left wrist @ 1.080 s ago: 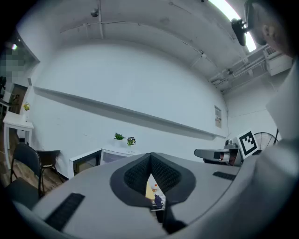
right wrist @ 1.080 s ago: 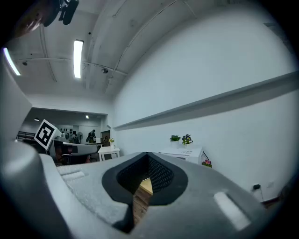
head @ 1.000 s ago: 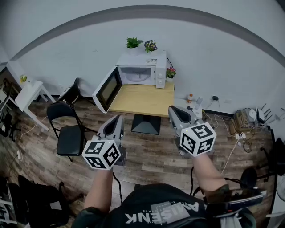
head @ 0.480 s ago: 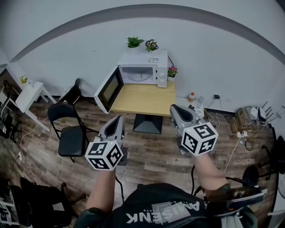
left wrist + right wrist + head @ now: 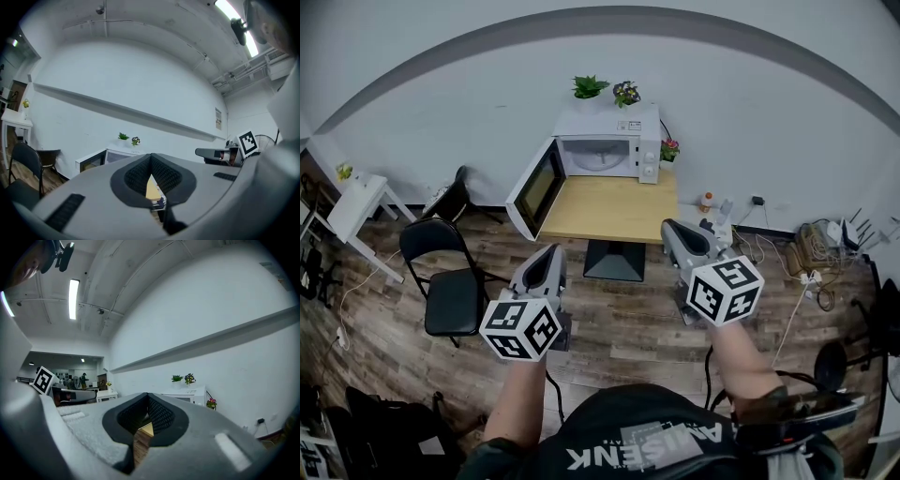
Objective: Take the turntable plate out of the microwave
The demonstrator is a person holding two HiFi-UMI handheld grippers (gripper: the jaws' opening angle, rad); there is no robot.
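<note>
Both grippers were held level, well short of the desk, facing the microwave. The left gripper and the right gripper each had jaws pressed together, with nothing between them. The door stood swung out to the left, exposing the cavity. The turntable plate appeared as a pale disc on the cavity floor, too small to confirm in detail.

Recommended practice: approach squarely, part the jaws before entering, take the plate's near rim, lift it clear of its hub and withdraw it level, clear of the door.

The plate was judged to be glass: smooth, slippery and brittle. The microwave was a white boxy shell, the desk top pale matte wood, and the pads ribbed and black.
</note>
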